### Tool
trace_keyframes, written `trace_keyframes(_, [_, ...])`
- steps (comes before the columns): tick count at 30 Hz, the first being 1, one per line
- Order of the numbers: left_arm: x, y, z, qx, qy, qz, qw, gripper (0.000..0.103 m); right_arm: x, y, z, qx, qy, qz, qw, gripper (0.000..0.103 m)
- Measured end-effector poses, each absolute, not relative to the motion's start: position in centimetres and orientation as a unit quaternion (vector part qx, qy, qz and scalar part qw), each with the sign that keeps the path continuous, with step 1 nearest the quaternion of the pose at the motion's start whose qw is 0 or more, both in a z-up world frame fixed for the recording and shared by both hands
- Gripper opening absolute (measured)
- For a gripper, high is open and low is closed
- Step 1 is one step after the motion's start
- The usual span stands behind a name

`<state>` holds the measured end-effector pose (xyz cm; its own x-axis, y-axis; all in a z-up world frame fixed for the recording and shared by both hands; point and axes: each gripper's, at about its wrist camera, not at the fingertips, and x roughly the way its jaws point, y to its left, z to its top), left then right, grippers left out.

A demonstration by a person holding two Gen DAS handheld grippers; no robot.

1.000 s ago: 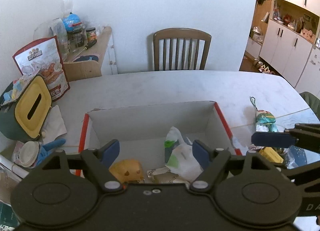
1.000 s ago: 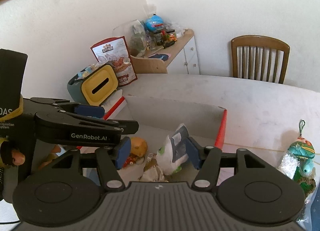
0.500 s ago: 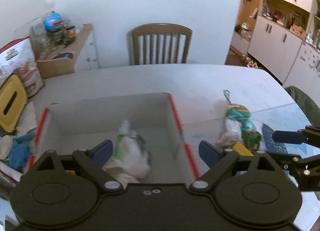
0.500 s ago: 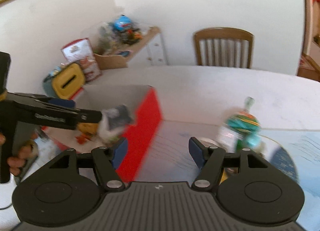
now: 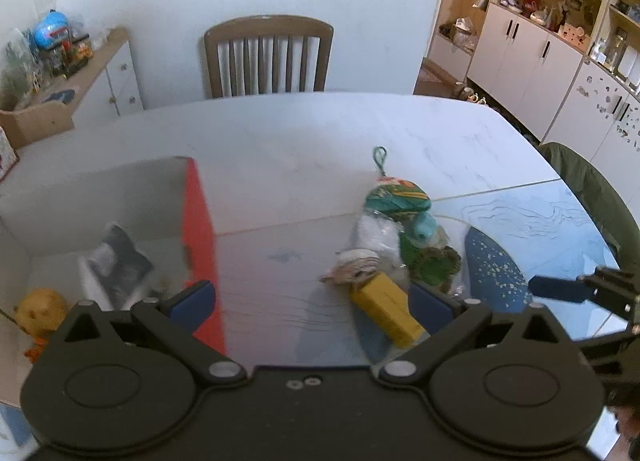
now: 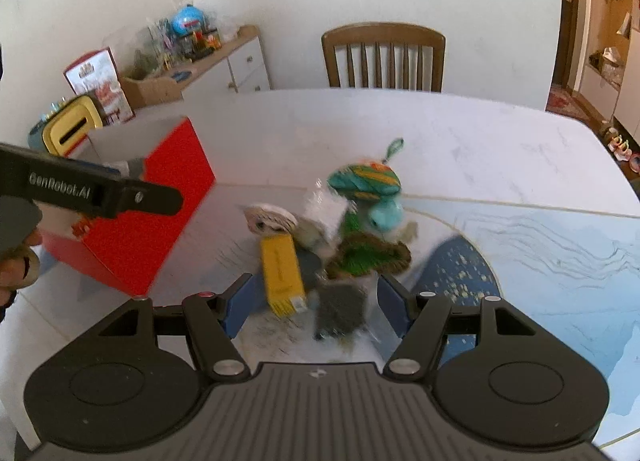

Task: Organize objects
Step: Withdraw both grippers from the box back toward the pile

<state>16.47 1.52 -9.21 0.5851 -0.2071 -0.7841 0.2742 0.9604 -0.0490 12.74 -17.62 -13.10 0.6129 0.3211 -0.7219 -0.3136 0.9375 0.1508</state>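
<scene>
Both hand-held grippers, left [image 5: 312,301] and right [image 6: 316,305], gape wide and empty near the yellow box [image 6: 282,273], right of the red carton [image 6: 132,217].

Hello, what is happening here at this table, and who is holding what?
A person is tidying loose things into a red-sided box, with a two-finger gripper in each hand. Both the left gripper and the right gripper are open and empty. The box already holds a white packet and an orange toy. Beside it on the white table waits a pile: a yellow box, a teal and green plush toy and small wrapped items. The right gripper points at this pile.
</scene>
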Motion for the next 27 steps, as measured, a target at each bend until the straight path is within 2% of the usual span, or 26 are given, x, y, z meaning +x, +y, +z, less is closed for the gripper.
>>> trace_keyframes(27, [19.7, -5.8, -16.8, 0.057, 0.474, -0.05, 0.877, 0.102, 15.4, -18.4, -19.2, -0.03, 0.433, 0.204, 0.877, 0.067])
